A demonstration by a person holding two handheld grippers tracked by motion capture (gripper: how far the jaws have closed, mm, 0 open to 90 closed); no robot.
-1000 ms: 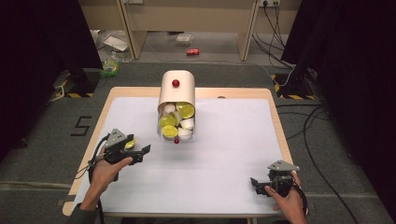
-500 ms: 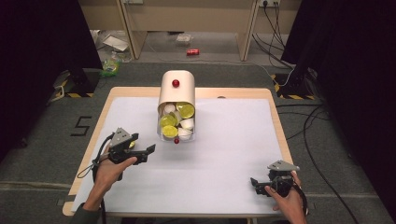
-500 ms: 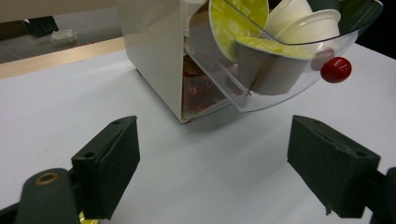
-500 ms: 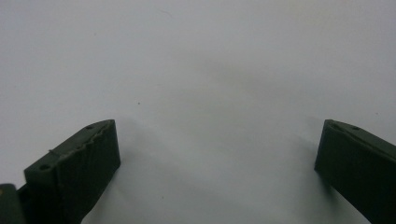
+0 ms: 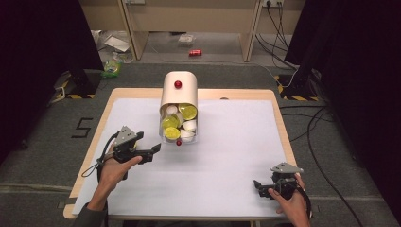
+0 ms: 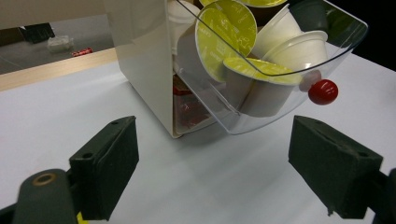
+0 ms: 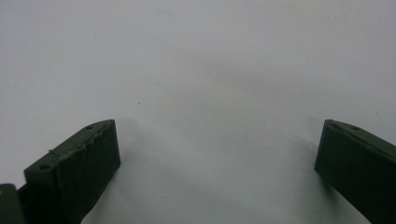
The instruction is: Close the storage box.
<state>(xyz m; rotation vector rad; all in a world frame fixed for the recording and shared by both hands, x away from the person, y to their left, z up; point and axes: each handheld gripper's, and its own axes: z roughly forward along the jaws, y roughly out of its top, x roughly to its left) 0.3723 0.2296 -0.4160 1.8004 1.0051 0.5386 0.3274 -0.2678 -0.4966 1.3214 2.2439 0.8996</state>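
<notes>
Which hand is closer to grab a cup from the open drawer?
Left. The left gripper is open right beside the clear drawer of cups; the right gripper sits far off near the table's front edge.

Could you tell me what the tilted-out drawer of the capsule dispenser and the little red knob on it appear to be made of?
The drawer looks like clear, glossy plastic: the capsules show through its wall and its rim catches highlights. The red knob seems a smooth, shiny ball, probably plastic or lacquered wood; the look leaves that open.
</notes>
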